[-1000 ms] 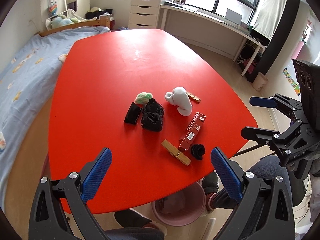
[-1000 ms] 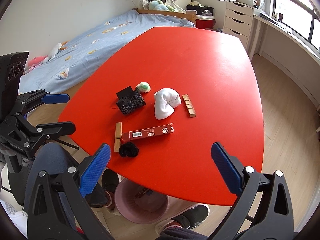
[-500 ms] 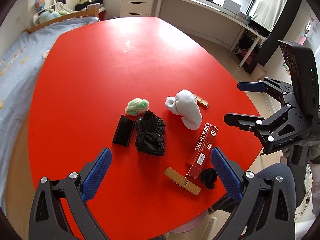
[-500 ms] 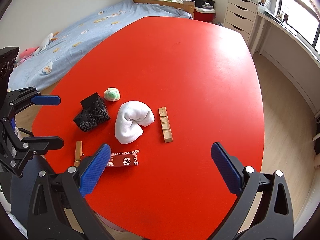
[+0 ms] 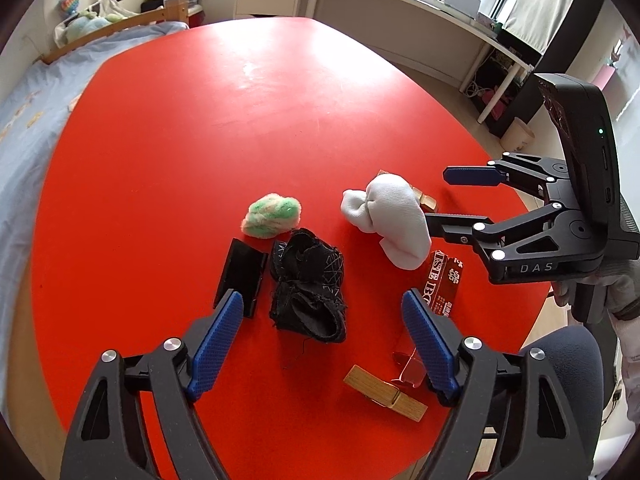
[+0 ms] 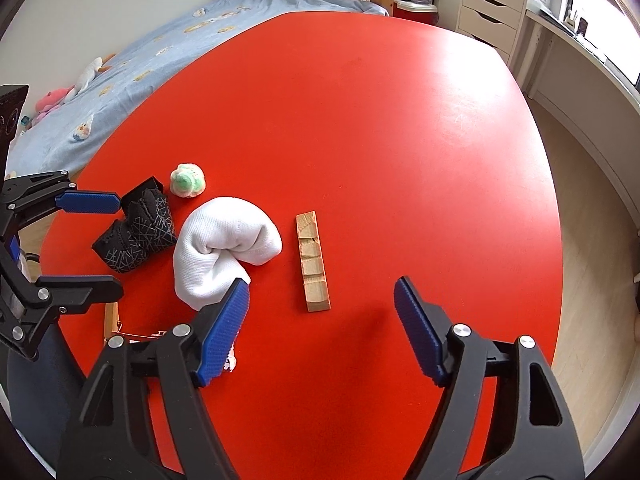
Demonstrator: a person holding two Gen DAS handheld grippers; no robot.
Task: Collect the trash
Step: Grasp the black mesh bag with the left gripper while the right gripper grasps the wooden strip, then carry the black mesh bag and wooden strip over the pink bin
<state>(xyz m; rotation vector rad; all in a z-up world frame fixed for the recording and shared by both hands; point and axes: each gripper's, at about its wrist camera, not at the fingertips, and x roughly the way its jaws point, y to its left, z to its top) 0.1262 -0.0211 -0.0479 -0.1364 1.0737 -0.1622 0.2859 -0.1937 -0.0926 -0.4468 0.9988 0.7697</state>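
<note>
**Two tongs over a red table full of bits**

The left tongs (image 5: 322, 312) hang over the table with their blue pads spread, and the jaws are closing. The black cloth (image 5: 308, 284) lies on the table between the pads, but the pads are not touching it.

The right tongs (image 6: 322, 304) are also spread, and their jaws are closing too. The ridged wood stick (image 6: 312, 260) lies between the pads, a bit farther out, and nothing is pinched. The left pad sits right at the edge of the white sock (image 6: 224, 248).

Now everything else, told from the white sock. The sock is rolled up and lies on the red table (image 5: 200, 120). The ridged wood stick is just beside it on the side away from the black cloth. The black cloth is near it on the other side. A flat black card (image 5: 240, 272) touches the far side of the black cloth. A fuzzy green and white ball (image 5: 272, 216) sits near the sock, just behind the black cloth. A red box (image 5: 444, 288) with white writing starts at the sock's near end and runs toward the table edge. A wood block (image 5: 384, 394) lies past the end of that box, close to the edge.

A blue bed (image 6: 180, 36) stands beyond the table.
</note>
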